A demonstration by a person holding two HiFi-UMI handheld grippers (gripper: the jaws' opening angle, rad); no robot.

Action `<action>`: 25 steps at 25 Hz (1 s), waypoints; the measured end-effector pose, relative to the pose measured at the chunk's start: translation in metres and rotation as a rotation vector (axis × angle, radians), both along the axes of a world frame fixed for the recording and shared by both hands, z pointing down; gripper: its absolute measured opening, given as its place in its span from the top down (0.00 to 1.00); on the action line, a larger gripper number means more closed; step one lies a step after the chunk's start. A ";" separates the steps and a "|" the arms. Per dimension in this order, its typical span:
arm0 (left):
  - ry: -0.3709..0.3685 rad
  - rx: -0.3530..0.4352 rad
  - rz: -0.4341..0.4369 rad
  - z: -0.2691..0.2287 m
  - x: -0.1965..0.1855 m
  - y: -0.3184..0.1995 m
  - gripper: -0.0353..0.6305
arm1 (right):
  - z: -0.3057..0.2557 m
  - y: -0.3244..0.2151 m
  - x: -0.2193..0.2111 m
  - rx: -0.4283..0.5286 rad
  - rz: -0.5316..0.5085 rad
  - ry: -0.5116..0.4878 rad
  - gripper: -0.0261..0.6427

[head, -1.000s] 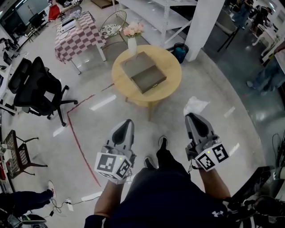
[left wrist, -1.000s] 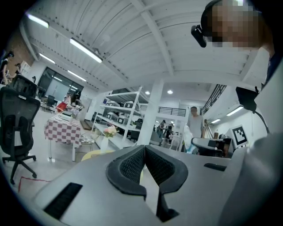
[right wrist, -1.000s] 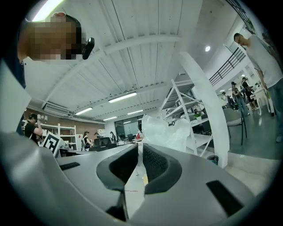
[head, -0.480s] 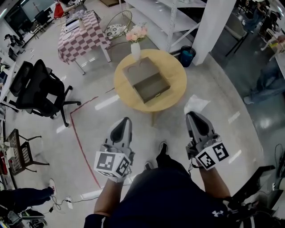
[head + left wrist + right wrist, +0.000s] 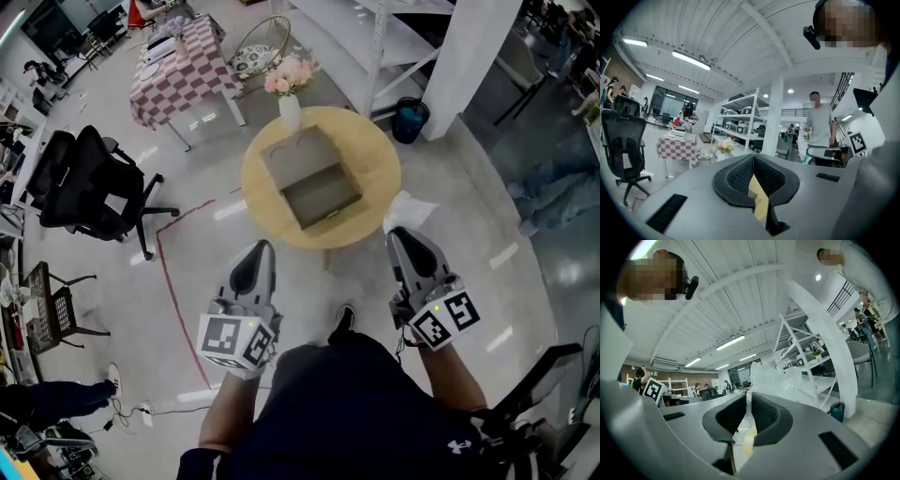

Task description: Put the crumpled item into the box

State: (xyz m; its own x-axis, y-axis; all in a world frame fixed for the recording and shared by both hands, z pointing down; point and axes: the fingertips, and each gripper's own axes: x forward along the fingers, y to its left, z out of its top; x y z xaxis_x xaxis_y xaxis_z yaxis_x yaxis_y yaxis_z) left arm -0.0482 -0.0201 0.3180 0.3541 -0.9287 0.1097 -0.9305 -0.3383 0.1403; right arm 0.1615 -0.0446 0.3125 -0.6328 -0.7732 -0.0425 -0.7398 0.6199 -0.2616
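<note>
So the round wooden table (image 5: 375, 159) is the anchor here, I'll place everything off it. The box (image 5: 323, 195) sits open right in the middle of the table, with its flap laid flat toward the far edge. On that far edge stands a white vase of pink flowers (image 5: 290, 92).

The crumpled item (image 5: 410, 208) isn't in the box yet. It's a white, crinkly wad hanging just off the table's near right edge, up in the air. The right gripper (image 5: 403, 234) has it clamped. In the right gripper view the pads are squeezed onto a thin bit of it, and the rest of the wad (image 5: 774, 378) puffs out past the tips of the right gripper (image 5: 749, 401).

The left gripper (image 5: 260, 247) hovers on the near left side of the table, off its edge. Its jaws are pressed together with nothing between them, which the left gripper view (image 5: 753, 161) shows pretty clearly.

Around the table:
- a black office chair (image 5: 82, 173) well off to its left
- a checkered-cloth table (image 5: 183, 67) beyond it on the far left
- a blue bin (image 5: 411, 120) just past its far right side, next to a white pillar (image 5: 473, 52)
</note>
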 end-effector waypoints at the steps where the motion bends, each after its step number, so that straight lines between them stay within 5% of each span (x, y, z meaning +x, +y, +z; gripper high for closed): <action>1: -0.003 0.000 -0.005 0.000 0.002 -0.004 0.92 | 0.001 -0.005 0.001 -0.002 -0.006 -0.001 0.91; 14: -0.008 -0.038 -0.019 0.017 0.015 -0.061 0.92 | 0.033 -0.070 0.007 -0.064 -0.033 0.059 0.91; 25: -0.006 -0.082 0.036 0.046 -0.026 -0.137 0.92 | 0.072 -0.135 -0.034 -0.145 0.005 0.195 0.91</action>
